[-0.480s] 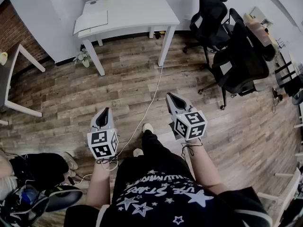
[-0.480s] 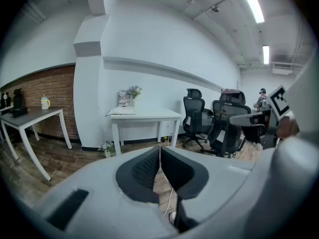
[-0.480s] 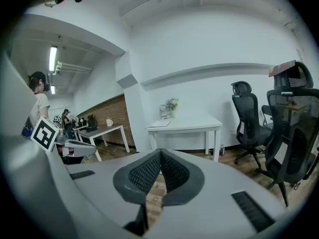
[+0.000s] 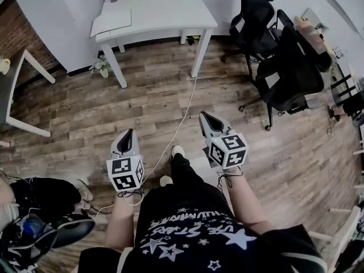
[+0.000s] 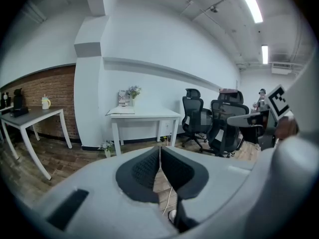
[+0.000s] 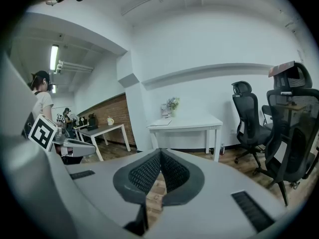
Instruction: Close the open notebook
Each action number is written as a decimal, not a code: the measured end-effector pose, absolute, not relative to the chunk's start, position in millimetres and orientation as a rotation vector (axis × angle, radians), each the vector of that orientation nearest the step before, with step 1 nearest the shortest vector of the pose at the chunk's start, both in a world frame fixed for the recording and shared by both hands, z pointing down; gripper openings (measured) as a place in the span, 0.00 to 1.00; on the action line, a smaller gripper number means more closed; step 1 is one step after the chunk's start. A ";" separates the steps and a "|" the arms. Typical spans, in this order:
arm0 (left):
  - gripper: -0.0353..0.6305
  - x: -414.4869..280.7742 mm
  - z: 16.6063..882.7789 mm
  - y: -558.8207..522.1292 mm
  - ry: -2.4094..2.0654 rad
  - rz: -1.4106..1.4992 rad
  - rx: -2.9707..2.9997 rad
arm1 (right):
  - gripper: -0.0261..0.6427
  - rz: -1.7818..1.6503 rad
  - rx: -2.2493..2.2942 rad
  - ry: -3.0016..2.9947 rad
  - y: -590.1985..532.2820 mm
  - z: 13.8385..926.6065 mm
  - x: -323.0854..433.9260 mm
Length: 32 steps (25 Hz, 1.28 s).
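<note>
The notebook (image 4: 112, 21) lies as a flat white spread on the left part of a white table (image 4: 165, 16), far ahead of me across the wooden floor. It also shows in the left gripper view as the notebook (image 5: 121, 111) and in the right gripper view as the notebook (image 6: 160, 123). My left gripper (image 4: 129, 131) and right gripper (image 4: 202, 114) hang in front of my body, well short of the table. Left gripper (image 5: 160, 147) has its dark pads together with nothing between them. Right gripper (image 6: 160, 151) is likewise shut and empty.
Black office chairs (image 4: 284, 67) crowd the right side. Another table (image 4: 11, 90) stands at the left by a brick wall. A white cable (image 4: 182, 118) runs over the floor towards the white table, and a small plant (image 4: 99, 68) sits by its leg. Dark gear (image 4: 40, 209) lies lower left.
Both grippers hold the same pose, shut and empty. The head view has drifted only slightly.
</note>
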<state>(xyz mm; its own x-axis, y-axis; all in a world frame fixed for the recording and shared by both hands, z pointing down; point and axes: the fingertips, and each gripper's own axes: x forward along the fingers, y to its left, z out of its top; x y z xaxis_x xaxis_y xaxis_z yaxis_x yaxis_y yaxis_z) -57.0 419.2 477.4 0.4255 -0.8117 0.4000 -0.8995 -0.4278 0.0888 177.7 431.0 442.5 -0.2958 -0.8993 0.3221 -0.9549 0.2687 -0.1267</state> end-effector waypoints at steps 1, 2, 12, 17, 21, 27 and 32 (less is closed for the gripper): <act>0.09 -57.9 477.3 420.0 -1.482 0.431 2.394 | 0.04 0.439 1.736 -2.349 431.8 443.1 176.4; 0.09 -58.9 477.1 420.7 -1.483 0.431 2.396 | 0.04 0.433 1.733 -2.350 432.5 443.7 174.8; 0.10 -77.4 468.6 397.0 -1.606 0.453 2.425 | 0.04 0.421 1.747 -2.402 410.0 438.4 168.6; 0.33 -79.7 473.7 355.1 -1.616 0.474 2.403 | 0.04 0.447 1.722 -2.417 363.5 447.2 168.0; 0.44 -76.0 476.3 312.3 -1.613 0.468 2.378 | 0.04 0.461 1.702 -2.441 310.3 448.9 170.3; 0.53 -68.1 477.7 225.3 -1.655 0.459 2.313 | 0.04 0.476 1.641 -2.471 213.4 451.3 180.6; 0.54 -62.3 461.3 151.9 -1.719 0.419 2.258 | 0.04 0.454 1.596 -2.526 125.2 436.0 193.7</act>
